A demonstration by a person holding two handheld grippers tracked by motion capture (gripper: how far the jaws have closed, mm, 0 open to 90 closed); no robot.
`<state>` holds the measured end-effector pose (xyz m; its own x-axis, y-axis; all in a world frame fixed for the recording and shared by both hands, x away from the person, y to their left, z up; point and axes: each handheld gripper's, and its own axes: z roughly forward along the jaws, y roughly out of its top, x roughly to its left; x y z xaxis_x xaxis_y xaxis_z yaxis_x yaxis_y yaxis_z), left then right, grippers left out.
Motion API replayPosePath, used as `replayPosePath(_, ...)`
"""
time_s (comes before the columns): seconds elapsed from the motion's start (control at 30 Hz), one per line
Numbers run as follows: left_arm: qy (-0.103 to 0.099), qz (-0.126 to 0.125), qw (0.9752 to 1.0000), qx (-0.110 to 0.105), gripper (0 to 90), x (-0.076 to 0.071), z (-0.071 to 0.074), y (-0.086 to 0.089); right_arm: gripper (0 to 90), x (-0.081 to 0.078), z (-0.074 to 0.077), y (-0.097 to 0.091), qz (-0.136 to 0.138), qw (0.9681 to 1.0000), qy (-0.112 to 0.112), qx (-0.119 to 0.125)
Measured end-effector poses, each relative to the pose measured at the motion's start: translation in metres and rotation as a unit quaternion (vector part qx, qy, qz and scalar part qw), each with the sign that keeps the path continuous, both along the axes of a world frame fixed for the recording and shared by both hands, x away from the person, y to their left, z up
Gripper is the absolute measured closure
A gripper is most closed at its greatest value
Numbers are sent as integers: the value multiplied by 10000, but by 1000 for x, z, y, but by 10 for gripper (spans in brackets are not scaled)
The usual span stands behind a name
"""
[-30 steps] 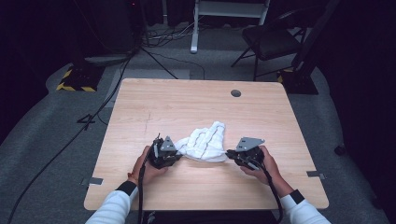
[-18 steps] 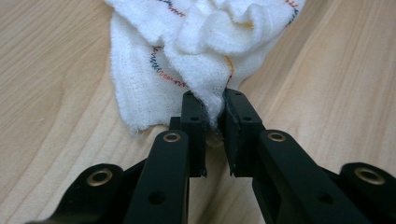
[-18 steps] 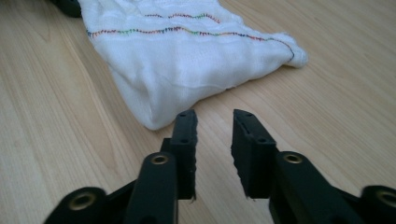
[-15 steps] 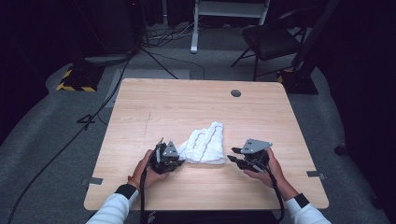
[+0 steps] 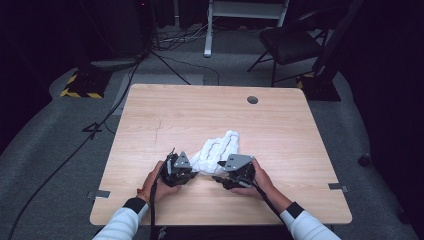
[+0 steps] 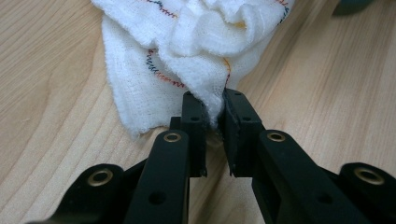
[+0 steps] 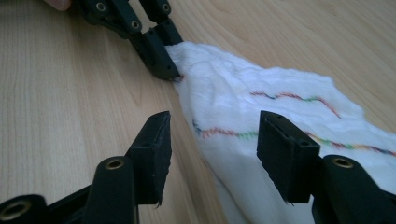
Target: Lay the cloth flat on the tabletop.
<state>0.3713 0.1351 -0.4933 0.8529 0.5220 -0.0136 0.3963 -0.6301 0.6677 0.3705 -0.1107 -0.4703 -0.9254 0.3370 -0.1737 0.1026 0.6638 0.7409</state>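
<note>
A crumpled white cloth (image 5: 220, 148) with coloured zigzag stitching lies near the front middle of the wooden table (image 5: 165, 115). My left gripper (image 5: 194, 170) is at the cloth's near-left end, and in the left gripper view it (image 6: 215, 116) is shut on a bunched corner of the cloth (image 6: 196, 42). My right gripper (image 5: 217, 178) sits close beside it at the cloth's near edge. Its jaws have just been opening. In the right gripper view it (image 7: 215, 123) stands open astride the cloth's edge (image 7: 280, 116), pads not pressing. The left gripper (image 7: 170, 72) shows beyond, still pinching its corner.
A round cable hole (image 5: 252, 99) sits in the table's far right part. Grey tape tabs (image 5: 100, 193) mark the side edges near the front. Beyond the table are a black chair (image 5: 290, 40), a white stand (image 5: 207, 30) and floor cables (image 5: 75, 150).
The right gripper left the cloth's right end, opened, and moved left along the near edge to sit beside the left gripper. The left gripper stayed shut on its corner.
</note>
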Motion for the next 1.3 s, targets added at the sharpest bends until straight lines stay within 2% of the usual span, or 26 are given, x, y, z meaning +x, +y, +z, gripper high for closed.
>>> replayPosePath(0.07, -13, -7, 10000, -3, 796, 0, 0, 0, 451, 0, -2, 5, 4, 10000, 25, -24)
replayPosePath(0.17, -14, 0, 10000, -2, 796, 0, 0, 0, 482, 4, -10, 17, -102, 9997, 58, -218)
replayPosePath(0.23, 8, 3, 10000, -16, 796, 0, 0, 0, 545, 6, -15, 22, -157, 9994, 76, -312)
replayPosePath(0.27, 4, 1, 10000, -14, 796, 0, 0, 0, 641, 8, -16, 22, -287, 9990, 43, -330)
replayPosePath(0.33, 6, -3, 10000, -19, 796, 0, 0, 0, 667, 8, -15, 21, -311, 9991, 67, -290)
replayPosePath(0.37, 7, -9, 10000, -24, 796, 0, 0, 1, 702, 9, -14, 19, -320, 9991, 80, -269)
replayPosePath(0.4, 8, -11, 10000, -27, 796, 0, 0, 1, 780, 10, -10, 14, -376, 9990, 78, -224)
replayPosePath(0.5, 15, -6, 10000, -39, 796, 1, 0, 1, 826, 9, -4, 6, -409, 9990, 14, -186)
replayPosePath(0.6, 15, -14, 10000, -26, 797, 1, 0, 1, 835, 8, 1, 0, -422, 9990, -27, -144)
replayPosePath(0.73, 16, -12, 10000, -30, 797, 1, 0, 1, 840, 8, 12, -16, -499, 9987, -50, 14)
replayPosePath(0.83, 15, -14, 10000, -31, 797, 1, 0, 1, 841, 9, 24, -37, -699, 9973, -86, 185)
replayPosePath(0.87, 16, -13, 10000, -30, 797, 1, 0, 1, 841, 9, 24, -37, -699, 9973, -86, 185)
replayPosePath(0.93, 20, -7, 10000, -36, 797, 1, 0, 1, 843, 9, 28, -49, -812, 9963, -111, 258)
replayPosePath(1.07, 68, 29, 9999, -127, 794, 2, -1, 2, 844, 10, 32, -80, -1144, 9928, -99, 355)
replayPosePath(1.1, 83, 11, 9999, -128, 794, 2, -1, 2, 844, 13, 31, -95, -1293, 9910, -87, 345)
replayPosePath(1.17, 81, 28, 9999, -132, 794, 2, -1, 2, 844, 13, 30, -101, -1363, 9901, -78, 314)
replayPosePath(1.3, 57, 20, 9999, -100, 794, 2, -1, 0, 844, 17, 23, -131, -1724, 9847, -6, 262)
